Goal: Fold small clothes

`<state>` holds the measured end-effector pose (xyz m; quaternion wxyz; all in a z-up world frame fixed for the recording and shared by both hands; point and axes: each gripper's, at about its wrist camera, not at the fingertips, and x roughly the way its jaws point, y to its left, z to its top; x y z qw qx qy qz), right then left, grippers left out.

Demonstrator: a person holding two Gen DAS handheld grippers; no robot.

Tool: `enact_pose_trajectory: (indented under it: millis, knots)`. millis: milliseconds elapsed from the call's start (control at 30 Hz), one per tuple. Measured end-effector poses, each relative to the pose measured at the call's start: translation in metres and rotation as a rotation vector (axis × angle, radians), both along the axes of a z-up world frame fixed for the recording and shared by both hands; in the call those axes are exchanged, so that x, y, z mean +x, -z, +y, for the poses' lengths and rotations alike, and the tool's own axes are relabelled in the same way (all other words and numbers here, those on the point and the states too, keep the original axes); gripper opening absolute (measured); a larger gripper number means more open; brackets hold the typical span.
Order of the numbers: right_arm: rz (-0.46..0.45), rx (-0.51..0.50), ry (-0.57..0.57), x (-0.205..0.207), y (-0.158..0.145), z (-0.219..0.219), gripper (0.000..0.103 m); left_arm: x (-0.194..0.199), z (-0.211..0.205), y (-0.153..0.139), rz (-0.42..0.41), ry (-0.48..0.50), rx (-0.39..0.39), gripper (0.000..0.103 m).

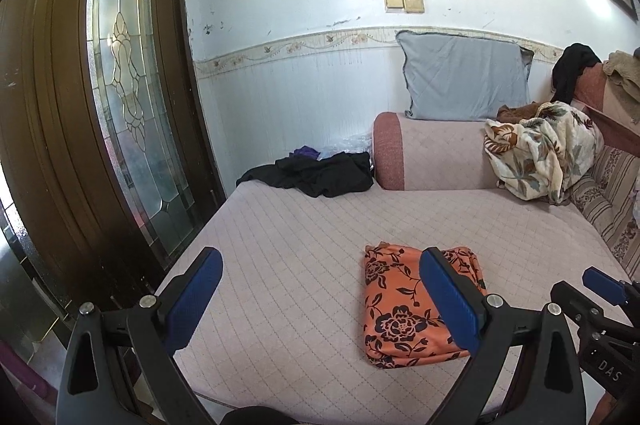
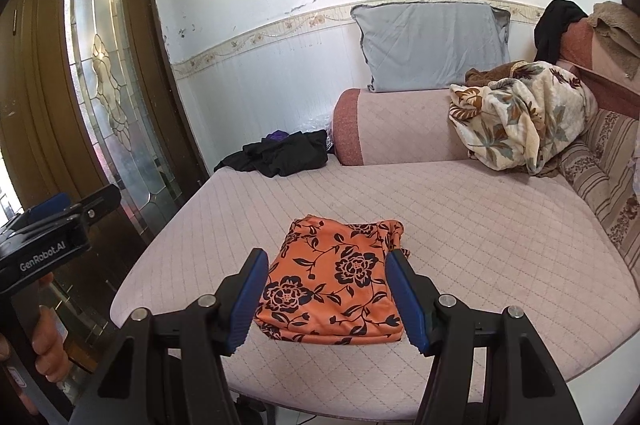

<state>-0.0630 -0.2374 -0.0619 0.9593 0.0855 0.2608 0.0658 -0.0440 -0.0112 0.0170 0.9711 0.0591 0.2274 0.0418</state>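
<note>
A folded orange cloth with a black flower print [image 1: 396,309] [image 2: 332,285] lies flat on the pink quilted sofa seat [image 1: 304,225] [image 2: 480,225], near its front edge. My left gripper [image 1: 320,257] hovers to the left of the cloth, jaws wide open and nothing between them; its right finger [image 1: 448,301] overlaps the cloth's right part in that view. My right gripper [image 2: 327,257] hangs just in front of and above the cloth, open, its blue pads [image 2: 248,297] clear of the fabric on both sides. Each gripper shows at the edge of the other's view: the right gripper [image 1: 600,283], and the left gripper [image 2: 60,225] held by a hand [image 2: 44,341].
A heap of black clothes [image 1: 316,173] [image 2: 280,153] lies at the seat's far left corner. A crumpled floral blanket [image 1: 540,153] [image 2: 516,117] and a grey pillow [image 1: 464,81] sit at the back. A brown door with glass [image 1: 120,105] stands to the left of the sofa.
</note>
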Motion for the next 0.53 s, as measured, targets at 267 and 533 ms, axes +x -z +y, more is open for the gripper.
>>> enact_pose_trajectory:
  millis: [267, 533]
  knots:
    - [0.005, -0.024, -0.006, 0.001, -0.001, 0.006, 0.065, -0.001, 0.003, -0.003, -0.005, 0.026, -0.022, 0.099]
    - [0.044, -0.018, 0.005, 0.018, 0.01, 0.003, 0.065, 0.018, 0.003, 0.005, 0.014, 0.084, -0.077, 0.099]
